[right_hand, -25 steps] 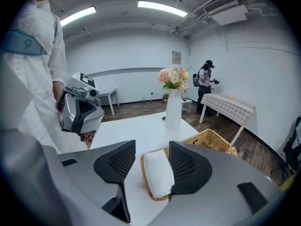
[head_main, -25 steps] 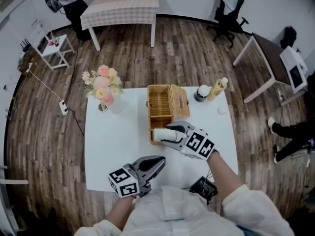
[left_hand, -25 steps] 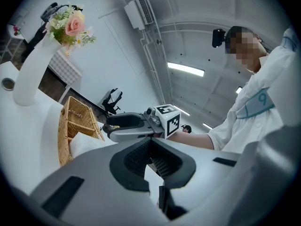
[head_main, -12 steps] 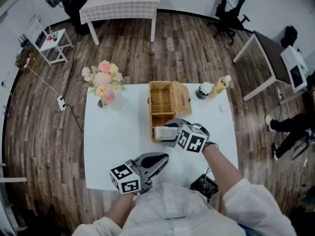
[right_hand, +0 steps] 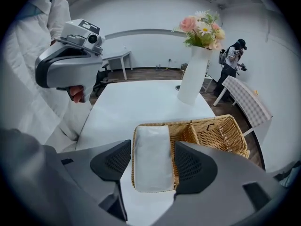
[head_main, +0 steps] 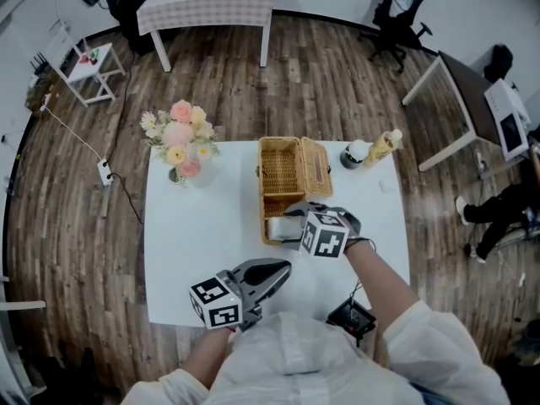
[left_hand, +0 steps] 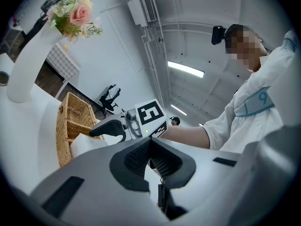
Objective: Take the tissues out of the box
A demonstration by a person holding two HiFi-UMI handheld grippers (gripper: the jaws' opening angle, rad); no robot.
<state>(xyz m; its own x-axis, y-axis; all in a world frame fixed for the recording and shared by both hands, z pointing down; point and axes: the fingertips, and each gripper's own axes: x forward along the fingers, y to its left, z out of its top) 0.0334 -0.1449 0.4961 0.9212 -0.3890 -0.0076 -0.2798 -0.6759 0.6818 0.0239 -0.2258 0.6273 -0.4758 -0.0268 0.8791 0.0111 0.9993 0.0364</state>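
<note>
A wicker basket box (head_main: pixel 272 194) stands on the white table (head_main: pixel 194 226) with its lid (head_main: pixel 317 166) swung open to the right. A white tissue pack (head_main: pixel 277 227) lies in the basket's near compartment (right_hand: pixel 184 133). My right gripper (head_main: pixel 287 228) straddles the tissue pack (right_hand: pixel 151 145); its jaws are opening and the pads stand beside the pack without squeezing it. Shut and empty, my left gripper (head_main: pixel 282 270) hovers over the table's near edge, pointing toward the basket (left_hand: pixel 70 121).
A white vase of flowers (head_main: pixel 181 146) stands at the table's back left. A yellow bottle (head_main: pixel 380 148) and a dark jar (head_main: pixel 352 154) sit at the back right. A black device (head_main: pixel 353 317) lies near the front right edge.
The right gripper's jaws have spread wider around the tissue pack, which stays in the basket. The left gripper has hardly moved.
</note>
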